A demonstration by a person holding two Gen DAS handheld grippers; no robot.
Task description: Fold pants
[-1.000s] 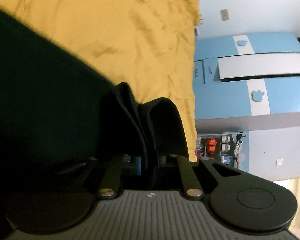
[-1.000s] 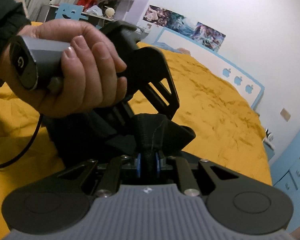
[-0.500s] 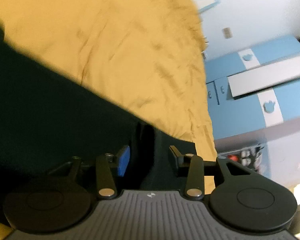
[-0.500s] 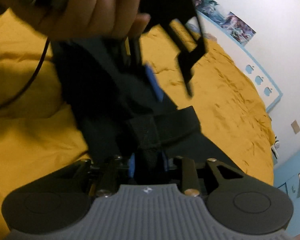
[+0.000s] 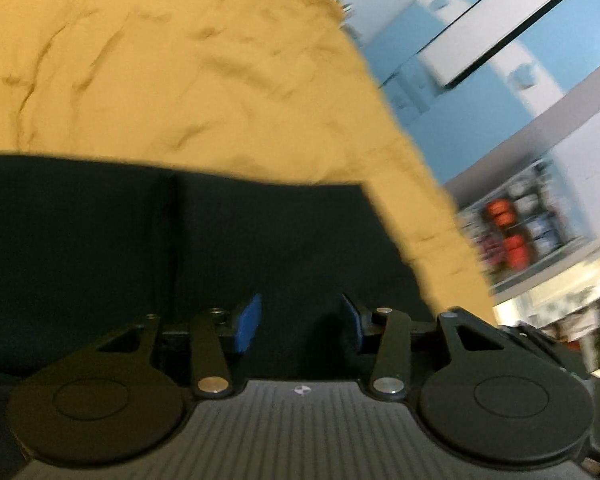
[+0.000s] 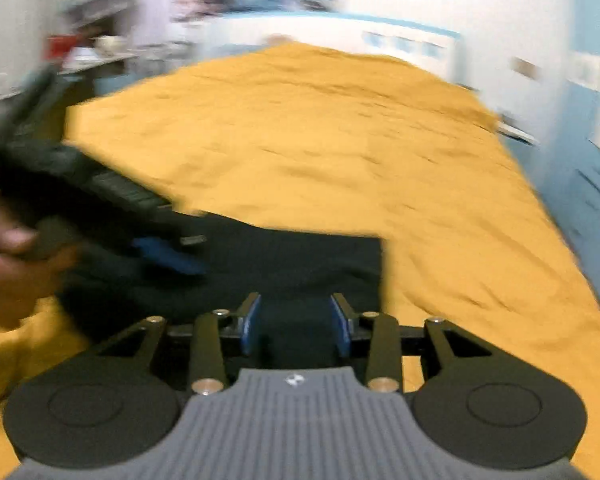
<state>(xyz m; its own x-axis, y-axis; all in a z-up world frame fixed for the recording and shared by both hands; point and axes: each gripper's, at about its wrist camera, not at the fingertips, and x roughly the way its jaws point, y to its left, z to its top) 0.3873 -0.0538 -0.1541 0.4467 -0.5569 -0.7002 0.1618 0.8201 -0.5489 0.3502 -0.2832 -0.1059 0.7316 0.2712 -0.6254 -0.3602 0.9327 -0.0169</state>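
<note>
The black pants [image 5: 204, 248] lie flat on the yellow bedspread [image 5: 172, 72], with a straight edge and a corner at the right. They also show in the right wrist view [image 6: 300, 268]. My left gripper [image 5: 300, 322] is open and empty just above the cloth. My right gripper [image 6: 296, 322] is open and empty over the pants' near edge. The left gripper, held by a hand, also shows at the left of the right wrist view [image 6: 168, 256], open, low over the pants.
The yellow bed [image 6: 340, 140] stretches far ahead. A blue and white wardrobe [image 5: 500, 40] and a shelf with red and white items [image 5: 516, 232] stand past the bed's right edge. A blue headboard [image 6: 340, 28] and a desk [image 6: 100, 52] lie at the back.
Both grippers have let go of the pants and opened. The pants have dropped flat onto the bed. Both grippers have drawn back and swung; the views are blurred.
</note>
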